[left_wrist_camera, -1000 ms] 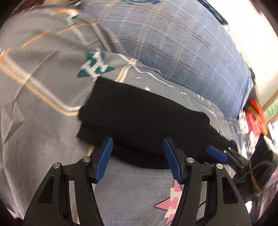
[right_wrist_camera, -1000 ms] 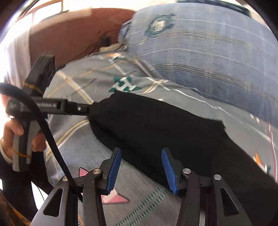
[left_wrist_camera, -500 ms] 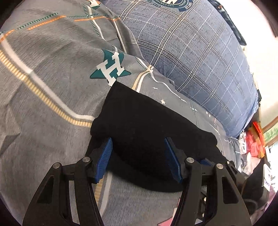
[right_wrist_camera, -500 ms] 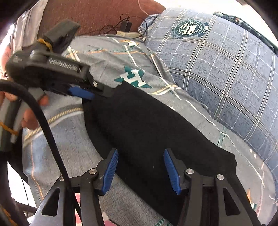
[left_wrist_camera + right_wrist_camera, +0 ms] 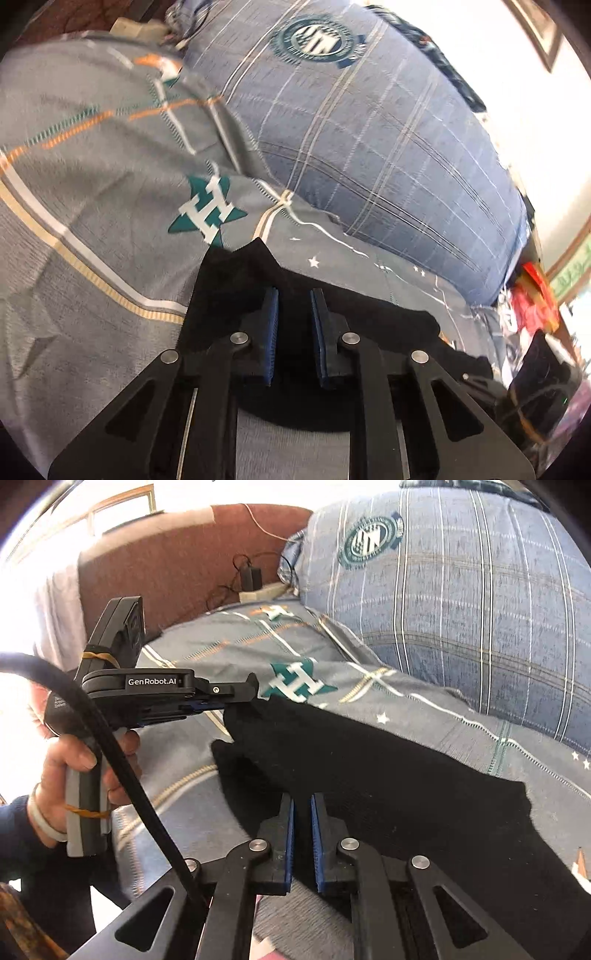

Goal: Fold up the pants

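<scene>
The black pants (image 5: 369,775) lie folded on the grey patterned bedsheet (image 5: 258,642). In the left wrist view the pants (image 5: 236,295) fill the lower middle. My left gripper (image 5: 293,295) is closed on the near edge of the pants, its blue pads close together with cloth between them. It also shows in the right wrist view (image 5: 221,698), held by a hand and pinching the left corner, which is lifted. My right gripper (image 5: 302,801) is closed on the near edge of the pants, with a narrow gap between the pads.
A large blue plaid pillow (image 5: 369,129) lies behind the pants, also in the right wrist view (image 5: 461,590). A brown headboard (image 5: 184,565) with a charger and cable stands at the back left. Red clutter (image 5: 532,295) sits at the far right.
Both grippers moved forward onto the near edge of the pants and closed on it. The left corner of the pants is now lifted.
</scene>
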### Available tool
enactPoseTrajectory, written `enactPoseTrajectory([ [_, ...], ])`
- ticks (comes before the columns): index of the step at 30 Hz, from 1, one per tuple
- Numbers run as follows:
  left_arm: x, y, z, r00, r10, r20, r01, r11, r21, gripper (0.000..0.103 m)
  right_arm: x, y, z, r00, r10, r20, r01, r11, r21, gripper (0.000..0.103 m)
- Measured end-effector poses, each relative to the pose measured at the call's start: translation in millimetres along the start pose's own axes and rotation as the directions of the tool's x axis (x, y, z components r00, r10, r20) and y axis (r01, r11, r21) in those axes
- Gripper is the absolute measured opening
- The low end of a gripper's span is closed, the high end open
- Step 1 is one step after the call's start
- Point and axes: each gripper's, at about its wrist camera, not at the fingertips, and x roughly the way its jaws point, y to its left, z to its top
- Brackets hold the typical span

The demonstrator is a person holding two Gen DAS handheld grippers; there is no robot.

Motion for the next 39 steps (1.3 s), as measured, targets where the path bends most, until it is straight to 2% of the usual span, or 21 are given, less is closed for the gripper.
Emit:
enactPoseTrajectory([
  [2,-3,0,-6,1.000,0.008,-0.014,-0.008,1.000,0.010,0.015,-5,4,-1,1.000,0.017,-0.007,-0.017,1.000,0.006,0.008],
  [7,10,21,-28,0.989,0.111,-0.099,-0.115,0.993,-0.033,0.016,18,14,-19,0.997,-0.009,-0.078,0.009,1.000,-0.001,0.008],
  [9,9,24,-29,0.988,0.116,-0.102,-0.120,0.992,-0.035,0.017,27,12,-24,0.996,-0.024,-0.090,0.025,1.000,0.018,0.011],
  [10,6,22,-29,0.988,0.123,-0.093,-0.126,0.992,-0.027,0.021,27,11,-24,0.996,-0.019,-0.088,0.023,0.999,0.042,0.013],
  [11,3,20,-28,0.987,0.136,-0.080,-0.138,0.990,-0.015,0.024,24,10,-22,0.997,-0.008,-0.077,0.013,0.998,0.066,0.019],
  [12,-1,17,-27,0.985,0.165,-0.054,-0.166,0.986,0.003,0.029,21,11,-22,0.997,0.000,-0.071,0.005,0.997,0.077,0.034],
  [14,-7,13,-25,0.980,0.197,-0.016,-0.196,0.980,0.021,0.030,10,13,-19,0.999,0.004,-0.053,0.000,0.997,0.083,0.051],
  [17,-13,9,-22,0.983,0.185,0.010,-0.185,0.982,0.022,0.030,-8,11,-19,1.000,-0.009,-0.016,0.011,0.995,0.099,0.051],
  [23,-22,-5,-22,0.990,0.134,0.050,-0.136,0.990,0.044,0.030,-40,-24,-35,0.993,-0.119,0.017,0.113,0.971,0.210,0.051],
  [24,-21,-8,-22,0.992,0.120,0.047,-0.123,0.991,0.049,0.030,-42,-30,-36,0.991,-0.136,0.016,0.130,0.966,0.223,0.051],
  [26,-15,-17,-24,0.995,0.095,0.029,-0.096,0.993,0.066,0.037,-48,-50,-37,0.983,-0.184,0.022,0.172,0.949,0.265,0.051],
  [27,-12,-22,-26,0.996,0.081,0.020,-0.083,0.994,0.075,0.044,-51,-62,-35,0.979,-0.200,0.031,0.183,0.940,0.288,0.051],
  [30,0,-42,-33,0.999,0.044,-0.008,-0.043,0.991,0.128,0.045,-50,-99,-28,0.975,-0.221,0.015,0.201,0.911,0.361,0.051],
  [33,16,-62,-41,0.998,0.044,-0.045,-0.035,0.979,0.200,0.045,-36,-133,-18,0.983,-0.184,0.015,0.161,0.894,0.418,0.050],
  [34,23,-66,-44,0.997,0.044,-0.063,-0.030,0.976,0.215,0.045,-31,-138,-15,0.986,-0.165,0.016,0.142,0.893,0.427,0.046],
  [35,28,-69,-46,0.996,0.046,-0.078,-0.027,0.974,0.223,0.045,-26,-143,-13,0.990,-0.143,0.017,0.122,0.895,0.429,0.028],
  [36,35,-72,-49,0.994,0.052,-0.097,-0.028,0.973,0.231,0.045,-15,-146,-10,0.993,-0.120,-0.001,0.110,0.901,0.419,0.017],
  [39,48,-74,-54,0.988,0.087,-0.130,-0.054,0.968,0.244,0.045,-1,-144,-4,0.984,-0.164,-0.066,0.176,0.920,0.350,0.015],
])
